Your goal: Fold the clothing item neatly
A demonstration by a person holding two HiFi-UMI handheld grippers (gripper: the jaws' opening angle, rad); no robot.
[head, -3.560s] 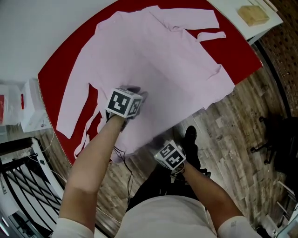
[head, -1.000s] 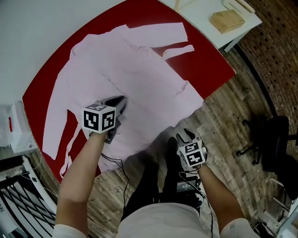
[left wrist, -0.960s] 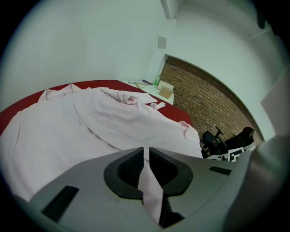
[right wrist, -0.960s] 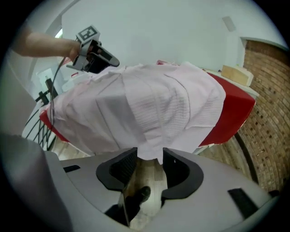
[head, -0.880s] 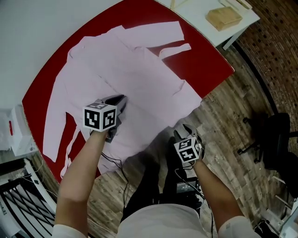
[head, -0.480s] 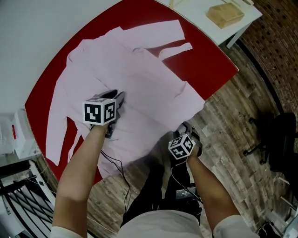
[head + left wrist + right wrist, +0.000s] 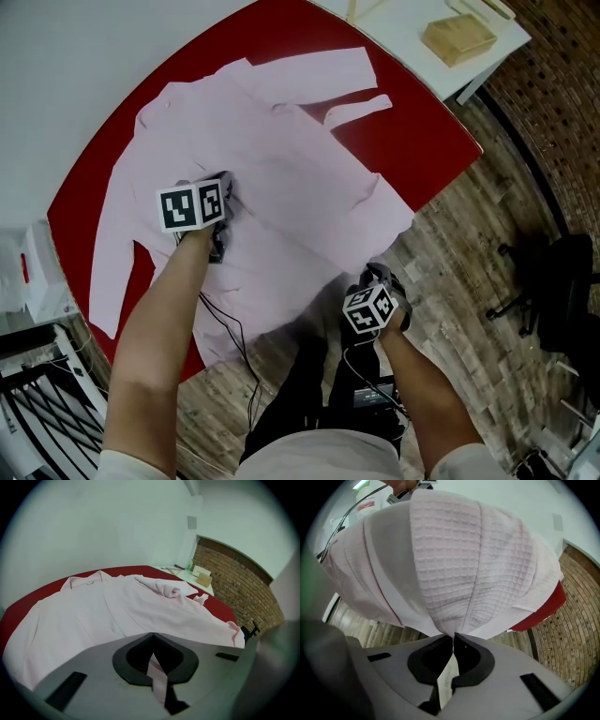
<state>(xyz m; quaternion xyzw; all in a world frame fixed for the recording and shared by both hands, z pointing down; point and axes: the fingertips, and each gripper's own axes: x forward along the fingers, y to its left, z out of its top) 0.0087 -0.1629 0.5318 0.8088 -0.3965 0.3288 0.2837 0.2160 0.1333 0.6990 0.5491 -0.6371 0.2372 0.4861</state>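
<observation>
1. Two handheld grippers are both clamped on one pink waffle-weave garment point(image 7: 281, 159).
2. Garment: spread across the red table point(image 7: 417, 122), collar toward the far side and sleeves out to either side. Its near hem overhangs the table edge closest to the person.
3. Left gripper point(image 7: 223, 187): resting on the garment's left-hand part, over the tabletop. Its jaws have just been closing and are now clenched, with a thin strip of the pink fabric pinched between them in the left gripper view point(image 7: 152, 637).
4. Right gripper point(image 7: 380, 274): off the table's near edge, above the wooden floor point(image 7: 478, 244). Its jaws have just been closing and now meet on the overhanging hem. In the right gripper view point(image 7: 453, 637) the fabric fans away from the pinch point.
5. Surroundings: a white side table point(image 7: 412, 23) sits beyond the red one with a wooden block point(image 7: 459, 39) on it. A black office chair point(image 7: 553, 281) stands on the floor to the right.
</observation>
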